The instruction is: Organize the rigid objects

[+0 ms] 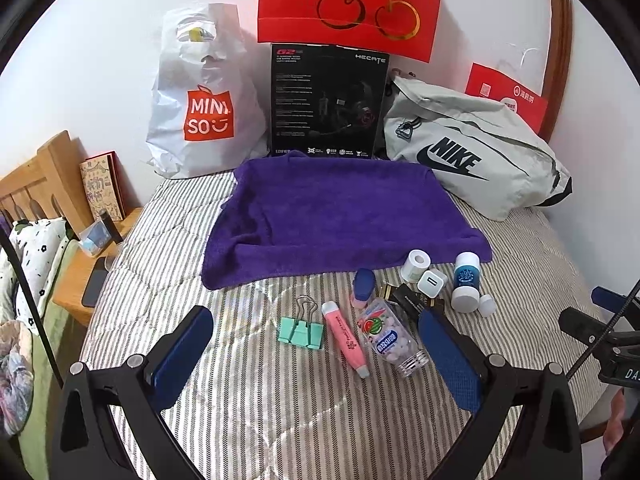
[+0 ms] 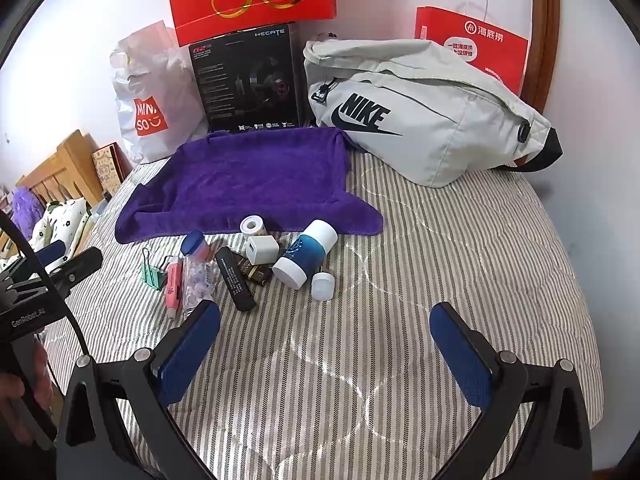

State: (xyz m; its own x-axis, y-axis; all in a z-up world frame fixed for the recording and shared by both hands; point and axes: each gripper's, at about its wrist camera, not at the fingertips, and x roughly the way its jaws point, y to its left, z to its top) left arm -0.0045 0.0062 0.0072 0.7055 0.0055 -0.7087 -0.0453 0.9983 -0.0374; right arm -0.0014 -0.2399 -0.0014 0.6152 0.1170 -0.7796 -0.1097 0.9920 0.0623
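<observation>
A purple towel (image 1: 340, 216) (image 2: 248, 184) lies spread on the striped bed. In front of it sits a cluster of small items: a mint binder clip (image 1: 301, 331), a pink tube (image 1: 346, 338), a clear candy bottle (image 1: 394, 340), a blue-capped pink container (image 1: 364, 286), a white charger cube (image 1: 431, 282) (image 2: 262, 250), a white tape roll (image 1: 416, 264), a blue-and-white bottle (image 1: 466, 282) (image 2: 305, 253), a small white cap (image 2: 322, 286) and a black stick (image 2: 235, 278). My left gripper (image 1: 316, 344) hovers open just before the clip and candy bottle. My right gripper (image 2: 326, 340) hangs open, nothing between its fingers.
Against the wall stand a white Miniso bag (image 1: 200, 100), a black headset box (image 1: 326, 100), a red gift bag (image 1: 348, 4) and a grey Nike bag (image 2: 424, 112). A wooden headboard and nightstand (image 1: 80, 280) lie to the left. The striped bedding (image 2: 460, 260) right of the cluster is bare.
</observation>
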